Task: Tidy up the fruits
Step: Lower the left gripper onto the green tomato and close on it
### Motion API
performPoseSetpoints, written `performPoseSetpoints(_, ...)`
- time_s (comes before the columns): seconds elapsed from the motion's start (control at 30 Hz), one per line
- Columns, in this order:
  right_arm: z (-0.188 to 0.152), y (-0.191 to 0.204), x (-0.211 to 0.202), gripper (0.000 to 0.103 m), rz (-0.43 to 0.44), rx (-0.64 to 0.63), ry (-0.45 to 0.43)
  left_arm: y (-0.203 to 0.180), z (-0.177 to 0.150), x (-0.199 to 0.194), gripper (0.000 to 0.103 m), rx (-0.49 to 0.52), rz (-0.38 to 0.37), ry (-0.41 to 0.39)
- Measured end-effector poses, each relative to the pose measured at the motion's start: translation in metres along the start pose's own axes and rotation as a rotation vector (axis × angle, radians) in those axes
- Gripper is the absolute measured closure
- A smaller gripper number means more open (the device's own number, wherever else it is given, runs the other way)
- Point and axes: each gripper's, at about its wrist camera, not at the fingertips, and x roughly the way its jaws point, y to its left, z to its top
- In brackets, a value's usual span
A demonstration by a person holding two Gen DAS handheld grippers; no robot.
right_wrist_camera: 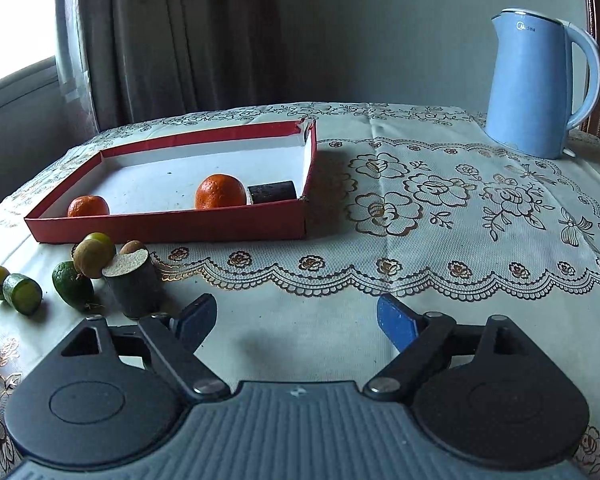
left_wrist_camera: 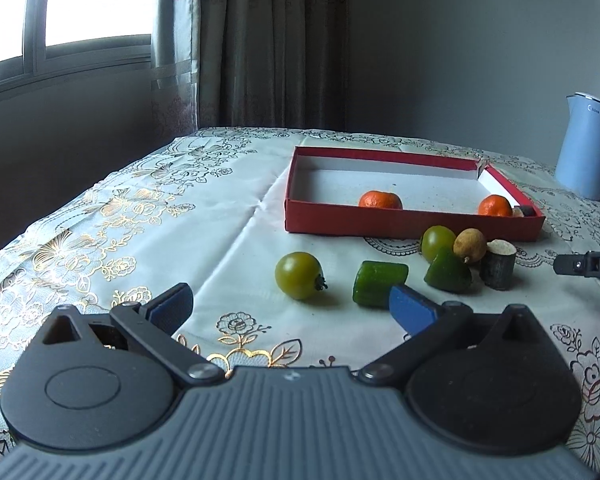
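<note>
Ahead, right tongs [right_wrist_camera: 294, 322] agape over bare tablecloth [right_wrist_camera: 380, 320].

Home dining room: embroidered tablecloth [right_wrist_camera: 440, 216], kettle [right_wrist_camera: 536, 88], curtains [left_wrist_camera: 260, 40] (window beside).

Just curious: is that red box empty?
No. The red box holds two oranges and a dark cut piece in its corner.

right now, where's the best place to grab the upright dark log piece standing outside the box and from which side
Grip the sugarcane stub across its dark round sides, about mid-height, below the pale cut top. It stands on end, so a level pinch suits it. Come from the near, open side: the longans and the green wedge crowd its left and back. The right gripper is open, empty and nearest.
</note>
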Motion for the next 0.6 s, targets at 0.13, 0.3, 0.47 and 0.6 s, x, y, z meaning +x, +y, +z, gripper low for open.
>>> performPoseSetpoints(0.13,0.000,-0.015,-0.006,0.015,0.029,0.091,-0.043,0.006,0.015,0.005,0.000,0.009,0.070,-0.040)
performPoseSetpoints(0.3,0.001,-0.023,-0.002,0.015,0.047,0.140,-0.017,0.012,0.025,0.027,0.000,0.022,0.155,-0.016)
performPoseSetpoints(0.47,0.000,-0.023,-0.001,0.015,0.050,0.142,-0.018,0.010,0.025,0.049,0.000,0.029,0.139,0.046)
performPoseSetpoints(0.6,0.000,-0.023,-0.001,0.015,0.051,0.144,-0.016,0.006,0.024,0.060,0.002,0.031,0.103,0.080)
